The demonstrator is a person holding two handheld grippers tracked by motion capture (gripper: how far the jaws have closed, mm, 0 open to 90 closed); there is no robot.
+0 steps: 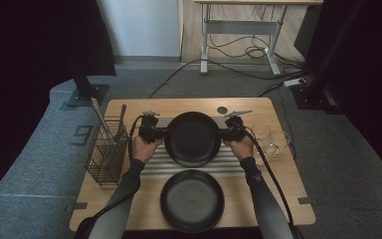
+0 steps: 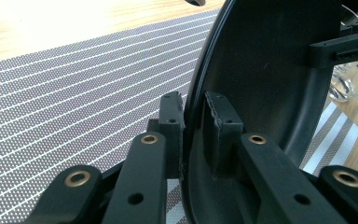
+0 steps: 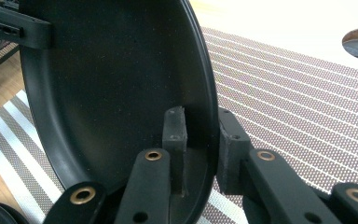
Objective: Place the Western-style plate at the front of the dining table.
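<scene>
A black round plate (image 1: 192,138) is held between both grippers above the striped placemat (image 1: 154,167). My left gripper (image 1: 162,132) is shut on its left rim, and my right gripper (image 1: 224,133) is shut on its right rim. In the left gripper view the plate (image 2: 265,70) stands on edge with its rim clamped between the pads (image 2: 171,122). The right gripper view shows the plate (image 3: 116,79) the same way, its rim pinched by the pads (image 3: 175,128). A second black plate (image 1: 192,200) lies flat on the table near the front edge.
A black wire cutlery basket (image 1: 107,155) with utensils stands at the table's left. Two clear glasses (image 1: 272,143) stand at the right, close to my right hand. A small dark round hole (image 1: 222,110) sits at the table's back. Cables trail down from both grippers.
</scene>
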